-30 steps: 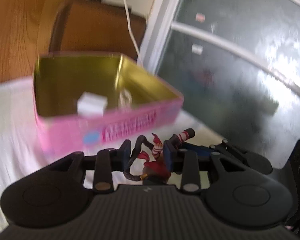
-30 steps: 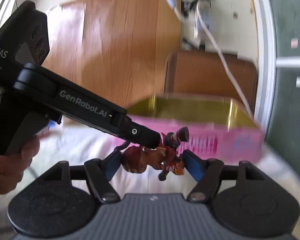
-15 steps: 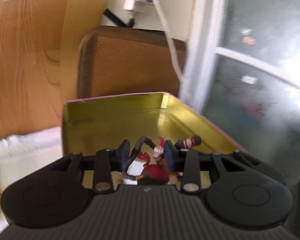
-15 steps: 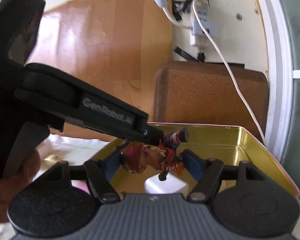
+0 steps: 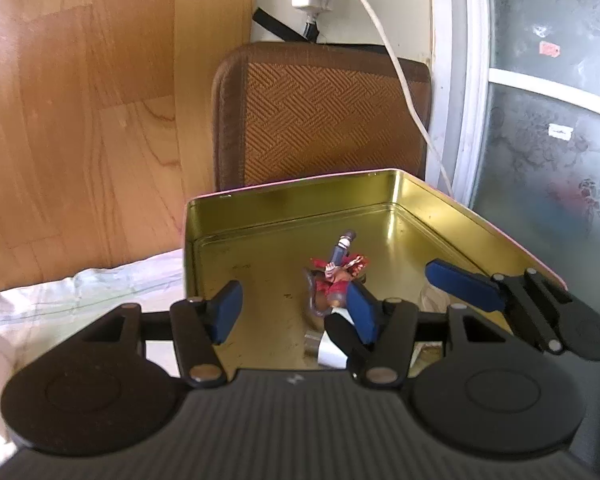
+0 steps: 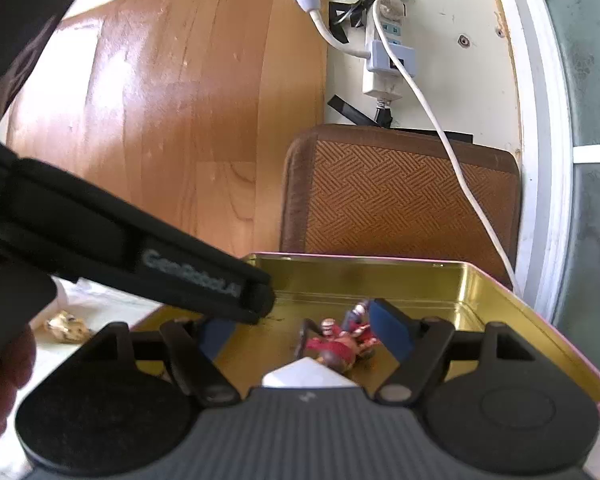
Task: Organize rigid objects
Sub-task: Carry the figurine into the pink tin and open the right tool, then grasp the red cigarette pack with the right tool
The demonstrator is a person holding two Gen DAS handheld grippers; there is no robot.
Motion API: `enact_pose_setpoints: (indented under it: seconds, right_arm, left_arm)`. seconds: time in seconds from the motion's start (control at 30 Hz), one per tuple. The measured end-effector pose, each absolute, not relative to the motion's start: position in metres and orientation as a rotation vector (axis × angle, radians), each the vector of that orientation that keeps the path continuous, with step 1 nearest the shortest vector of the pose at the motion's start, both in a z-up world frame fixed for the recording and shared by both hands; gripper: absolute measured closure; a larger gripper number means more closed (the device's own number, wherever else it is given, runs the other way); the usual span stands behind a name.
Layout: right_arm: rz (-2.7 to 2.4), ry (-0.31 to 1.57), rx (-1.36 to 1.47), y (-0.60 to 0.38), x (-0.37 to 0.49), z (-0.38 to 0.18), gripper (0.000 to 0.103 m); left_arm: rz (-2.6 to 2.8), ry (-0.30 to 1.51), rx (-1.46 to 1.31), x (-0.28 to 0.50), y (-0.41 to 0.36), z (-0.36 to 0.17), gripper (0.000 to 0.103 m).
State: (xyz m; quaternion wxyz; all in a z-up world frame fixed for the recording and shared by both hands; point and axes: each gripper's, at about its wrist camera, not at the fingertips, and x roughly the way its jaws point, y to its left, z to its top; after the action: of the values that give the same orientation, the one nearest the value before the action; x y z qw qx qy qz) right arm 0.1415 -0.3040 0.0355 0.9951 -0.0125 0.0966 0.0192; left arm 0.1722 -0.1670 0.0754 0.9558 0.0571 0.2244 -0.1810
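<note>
Left tongs [image 5: 296, 306] now spread apart, having just let go; the figurine [image 5: 334, 278] lies on the floor of the gold tin [image 5: 284, 204]. Right tongs [image 6: 304, 332] also apart, empty. A white block [image 6: 306, 376], probably a charger, sits beside it. This item's done.

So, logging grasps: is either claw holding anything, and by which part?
Nothing is held. Both the left claw and right claw are open; the figurine lies in the tin.
</note>
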Motion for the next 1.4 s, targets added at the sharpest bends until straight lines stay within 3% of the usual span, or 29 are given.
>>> enact_pose_setpoints:
  seconds: [0.57,0.8,0.97,1.23,1.3,1.4]
  right_arm:
    - [0.144,0.197,-0.014,-0.243,0.063,0.047,0.028]
    - [0.403,0.310,-0.052,-0.182,0.063,0.047,0.054]
    - [0.582,0.449,-0.011,-0.120,0.102,0.046,0.074]
    - [0.619,0.708,0.096,-0.062,0.174,0.015,0.074]
    - [0.655,0.735,0.175,-0.070,0.170,0.009,0.074]
    - [0.663,0.701,0.108,-0.076,0.141,0.012,0.074]
  left_arm:
    - [-0.292,0.468,-0.023,0.073,-0.053,0.065,0.043]
    - [-0.136,0.467,-0.227,0.018,0.061,0.047,0.043]
    - [0.017,0.550,-0.380,0.018,0.119,0.030,0.045]
    - [-0.007,0.629,-0.502,0.048,0.129,0.006,0.045]
    - [-0.013,0.626,-0.497,0.052,0.128,0.004,0.053]
    - [-0.034,0.633,-0.462,0.056,0.119,0.005,0.053]
